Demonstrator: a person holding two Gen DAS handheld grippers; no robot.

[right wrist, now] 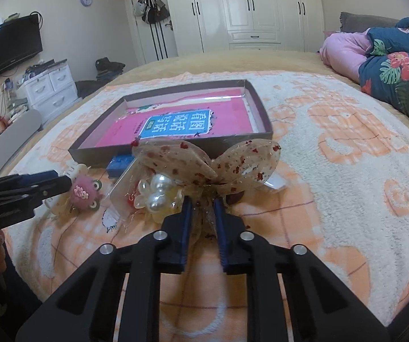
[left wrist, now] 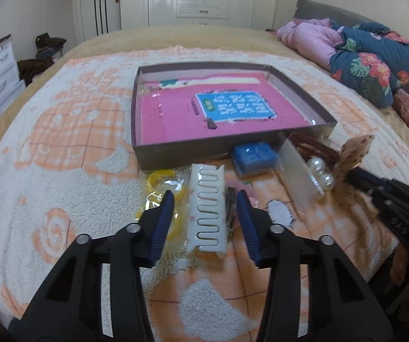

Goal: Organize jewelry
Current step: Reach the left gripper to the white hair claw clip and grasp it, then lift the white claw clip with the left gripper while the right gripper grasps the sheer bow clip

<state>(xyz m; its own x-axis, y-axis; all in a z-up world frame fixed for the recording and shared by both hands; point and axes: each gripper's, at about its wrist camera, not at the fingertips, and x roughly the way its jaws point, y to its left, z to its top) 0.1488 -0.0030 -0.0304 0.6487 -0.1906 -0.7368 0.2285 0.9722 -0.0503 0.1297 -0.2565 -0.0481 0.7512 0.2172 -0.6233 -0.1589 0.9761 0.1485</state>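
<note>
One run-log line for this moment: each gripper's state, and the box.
left gripper: fingers flank white hair clip, gap visible | right gripper: shut on sheer bow | box: holds pink book only

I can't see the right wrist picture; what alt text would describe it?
The right gripper is shut on the knot of a sheer bow hair clip speckled with red, on a fleecy orange-and-white blanket. Beside it lie a pearl flower clip and a pink plush clip; behind stands a shallow box holding a pink book.
</note>
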